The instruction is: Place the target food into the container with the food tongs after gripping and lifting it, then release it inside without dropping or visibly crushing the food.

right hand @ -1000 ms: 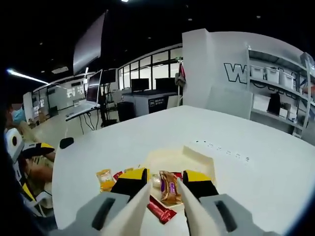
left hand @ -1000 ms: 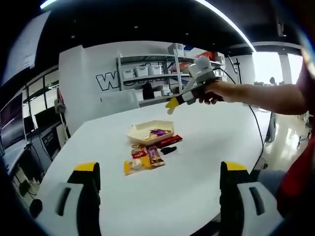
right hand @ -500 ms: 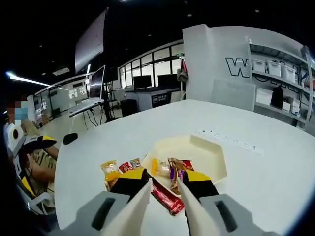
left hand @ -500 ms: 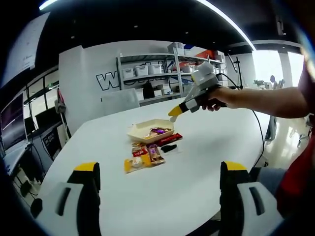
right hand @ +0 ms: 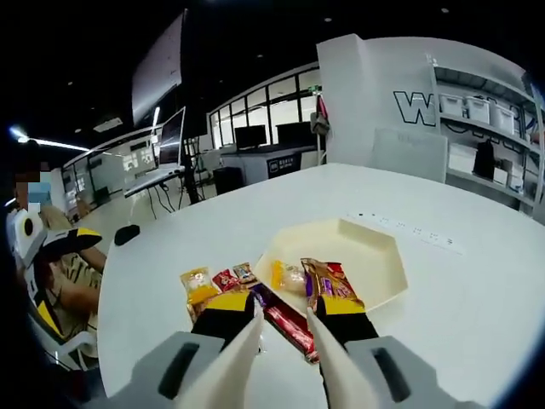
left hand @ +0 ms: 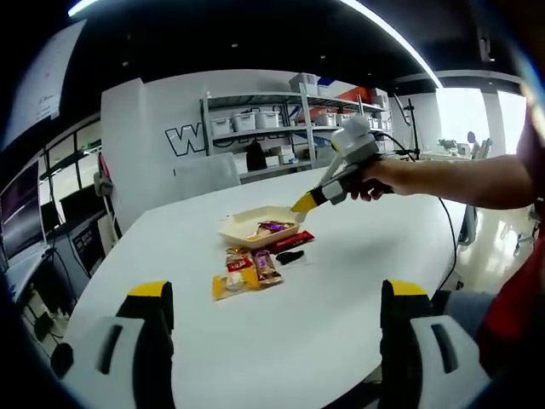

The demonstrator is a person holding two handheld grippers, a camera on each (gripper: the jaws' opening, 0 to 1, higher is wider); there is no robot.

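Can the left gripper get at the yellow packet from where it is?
Probably yes: the left gripper is open, and bare table lies between it and the yellow packet, though it stands well back.

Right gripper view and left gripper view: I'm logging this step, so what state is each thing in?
Right gripper: jaws narrowly apart, nothing visibly held, over the tray's near edge.
Left gripper: open, empty, back from the snacks.
Cream tray: flat on the white table, holding snack packets.
Brown-purple packet: lying in the tray.
Red bar: on the table beside the tray.
Yellow packet: on the table, outside the tray.
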